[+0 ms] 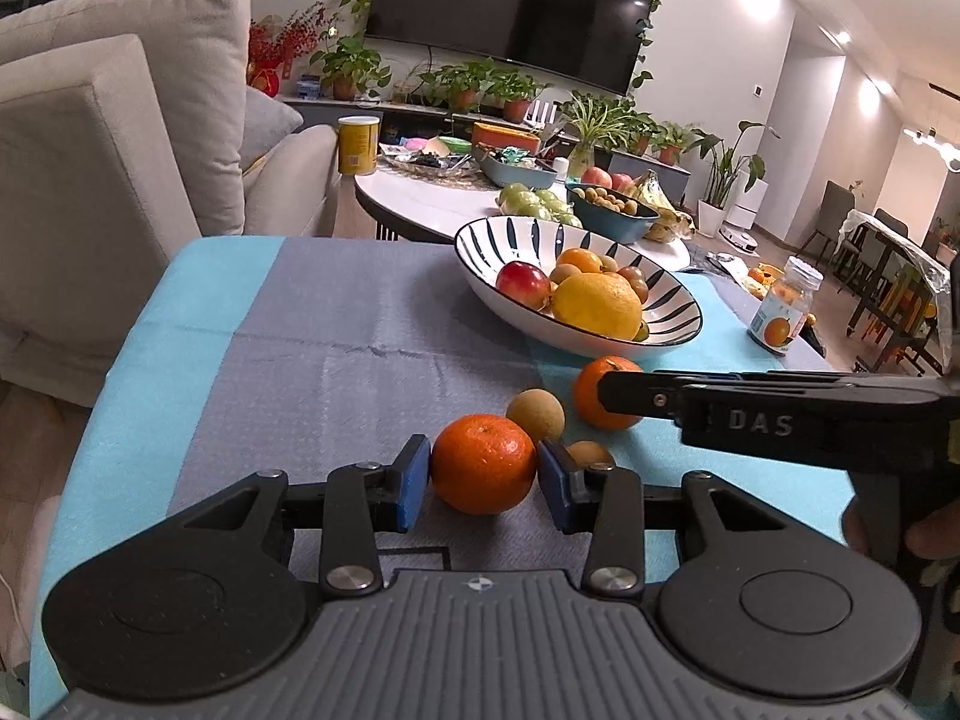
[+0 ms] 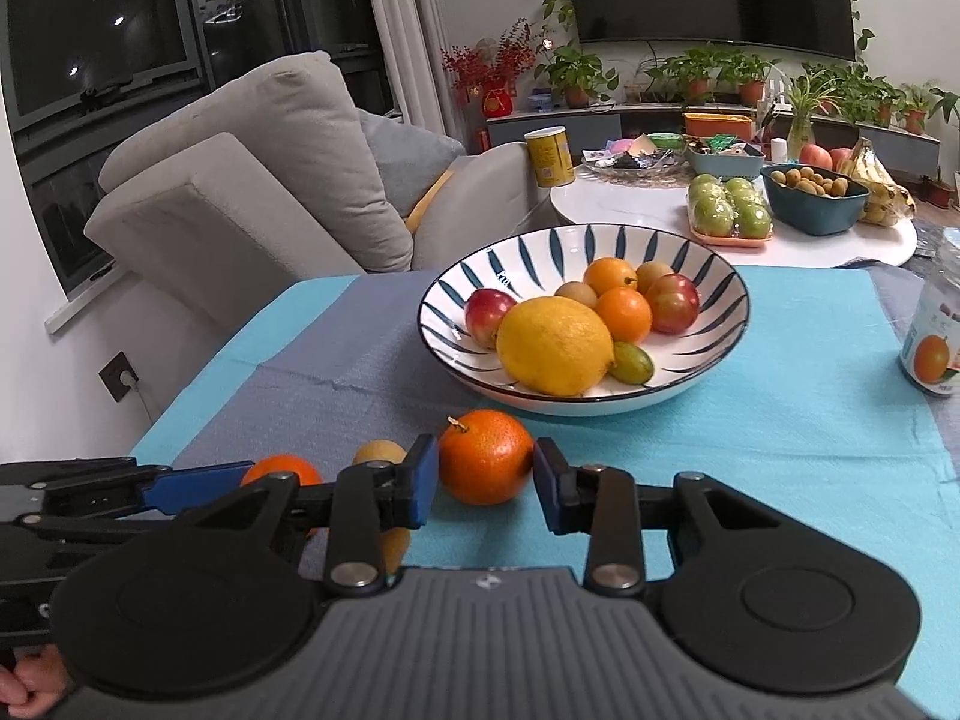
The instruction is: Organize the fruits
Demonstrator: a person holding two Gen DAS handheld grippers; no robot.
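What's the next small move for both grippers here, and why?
Probably lift both straight up, then carry toward the striped bowl. The left gripper has its blue pads against a tangerine, and the right gripper brackets the other tangerine; both fruits sit on the cloth. The bowl already holds a lemon and small fruits.
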